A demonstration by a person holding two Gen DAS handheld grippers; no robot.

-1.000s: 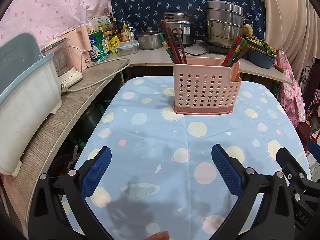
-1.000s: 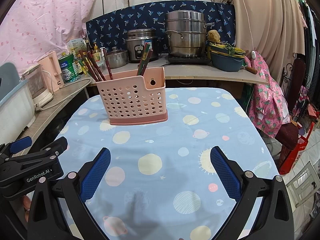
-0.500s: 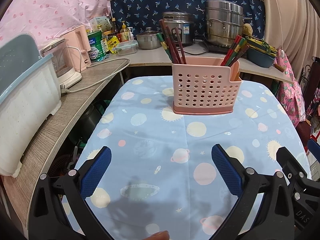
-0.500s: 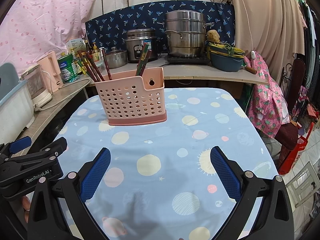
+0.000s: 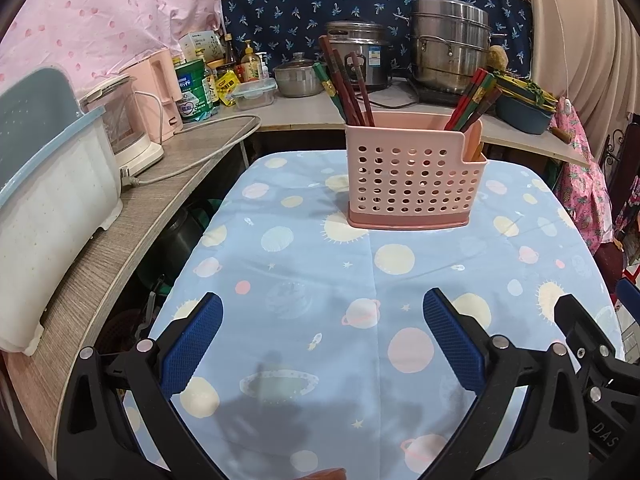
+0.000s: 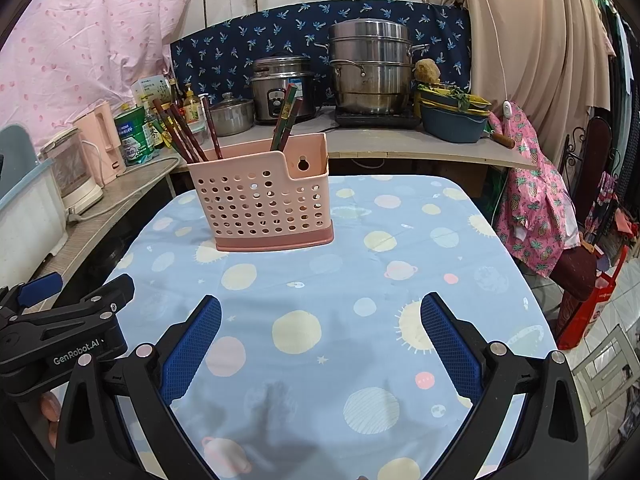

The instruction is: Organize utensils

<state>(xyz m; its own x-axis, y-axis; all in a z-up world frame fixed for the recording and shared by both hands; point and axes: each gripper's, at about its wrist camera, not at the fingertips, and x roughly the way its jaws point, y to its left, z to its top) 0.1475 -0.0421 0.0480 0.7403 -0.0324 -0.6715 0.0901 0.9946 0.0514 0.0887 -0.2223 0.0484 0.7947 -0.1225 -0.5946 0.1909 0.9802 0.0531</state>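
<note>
Left wrist view shows my left jaws [image 5: 322,344] spread wide and holding nothing, hanging low over the surface [image 5: 312,276], which wears a pale blue cloth printed with planets and suns. Ahead, toward the far end of the cloth, stands the pink perforated utensil holder [image 5: 414,178], upright on its darker pink base. One bunch of dark red chopsticks [image 5: 348,80] leans out of its left end; a second bunch of red and green chopsticks [image 5: 474,98] leans out at the right end, beside the notch in the front wall. I think a divider separates the two bunches, but the holes do not let me see inside well enough to be sure.

From the right wrist view, my right jaws [image 6: 320,342] are equally parted and empty, over the near half of the cloth and well apart from the holder [image 6: 266,206], which sits ahead and to the left. My left gripper's black body [image 6: 60,336] shows at the left edge. Beyond the surface, a counter [image 6: 400,142] carries a steel steamer pot [image 6: 370,66] and a rice cooker [image 6: 282,86].
</note>
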